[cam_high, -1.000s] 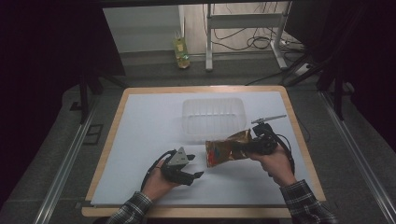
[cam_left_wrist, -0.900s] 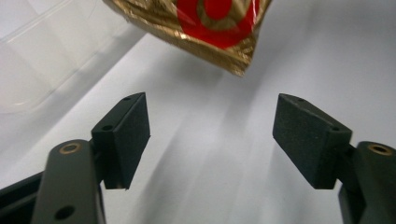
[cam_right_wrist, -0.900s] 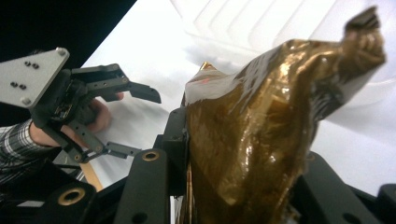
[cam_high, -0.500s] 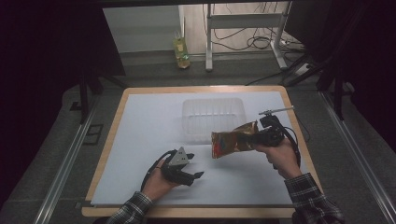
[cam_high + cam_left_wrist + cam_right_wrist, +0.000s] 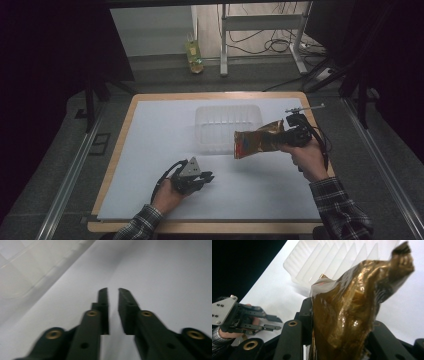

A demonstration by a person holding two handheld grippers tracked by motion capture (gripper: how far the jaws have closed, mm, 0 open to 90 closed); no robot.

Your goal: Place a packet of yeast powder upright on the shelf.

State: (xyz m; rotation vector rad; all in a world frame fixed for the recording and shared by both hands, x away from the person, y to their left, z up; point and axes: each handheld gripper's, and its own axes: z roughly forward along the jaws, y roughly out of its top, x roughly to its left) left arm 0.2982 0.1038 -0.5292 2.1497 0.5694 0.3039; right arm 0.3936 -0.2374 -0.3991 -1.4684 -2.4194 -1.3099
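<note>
A crumpled gold and red snack bag (image 5: 256,142) hangs in the air just right of a clear ribbed plastic tray (image 5: 227,120). My right gripper (image 5: 284,137) is shut on the bag's right end. In the right gripper view the bag (image 5: 347,322) fills the space between the black fingers (image 5: 305,315). My left gripper (image 5: 207,177) rests low on the white sheet at the front left, pointing right. Its jaws have just been closing and now stand nearly together (image 5: 113,291) with nothing between them.
The white sheet (image 5: 150,150) covers a wooden table with a bare rim. The tray's corner (image 5: 25,267) lies ahead and left of the left gripper. A yellow bottle (image 5: 194,52) and desk legs stand on the floor beyond the table.
The right gripper has carried the bag to the right and upward, toward the tray's right side. The left hand has stayed where it was.
</note>
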